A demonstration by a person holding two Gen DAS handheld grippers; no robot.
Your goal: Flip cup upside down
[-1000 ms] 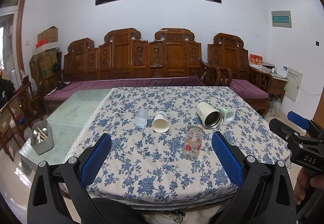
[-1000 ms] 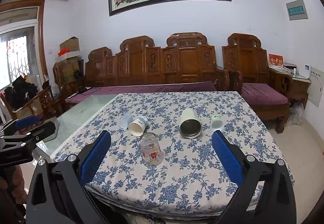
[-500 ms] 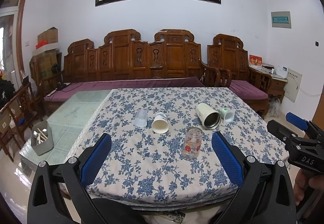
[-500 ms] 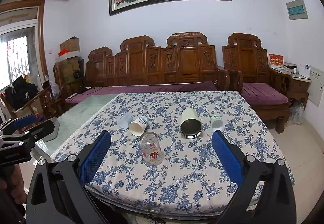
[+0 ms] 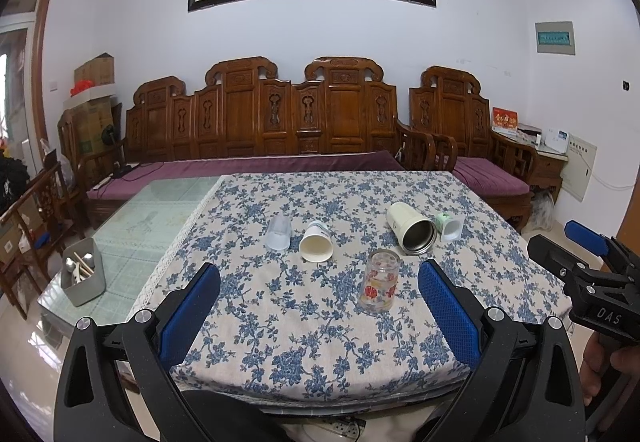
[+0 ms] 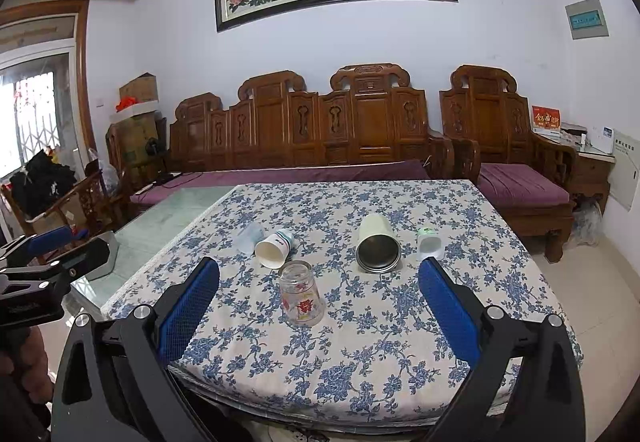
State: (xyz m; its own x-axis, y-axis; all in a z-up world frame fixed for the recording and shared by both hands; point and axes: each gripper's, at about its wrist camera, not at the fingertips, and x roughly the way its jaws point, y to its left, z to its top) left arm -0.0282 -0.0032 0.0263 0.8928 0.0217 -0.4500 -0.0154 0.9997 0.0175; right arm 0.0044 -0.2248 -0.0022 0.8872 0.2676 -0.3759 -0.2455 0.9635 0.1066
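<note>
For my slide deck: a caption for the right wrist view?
Open right gripper faces a floral glass standing among four cups lying on the flowered tablecloth.

I see bare cloth before the glass cup (image 6: 301, 294); paper cup (image 6: 273, 249) and steel tumbler (image 6: 377, 245) crowd behind it.

The surface (image 5: 304, 326) is covered by a matt woven cloth printed with blue flowers, beside bare glossy glass (image 5: 160, 218). A clear glass cup (image 6: 301, 293) with red printed flowers, a matt paper cup (image 6: 274, 248) and a cream tumbler (image 6: 377, 244) with a dull metal lining are seen. Each tool's fingers (image 5: 448, 312) are faced with textured blue pads on smooth black plastic.
</note>
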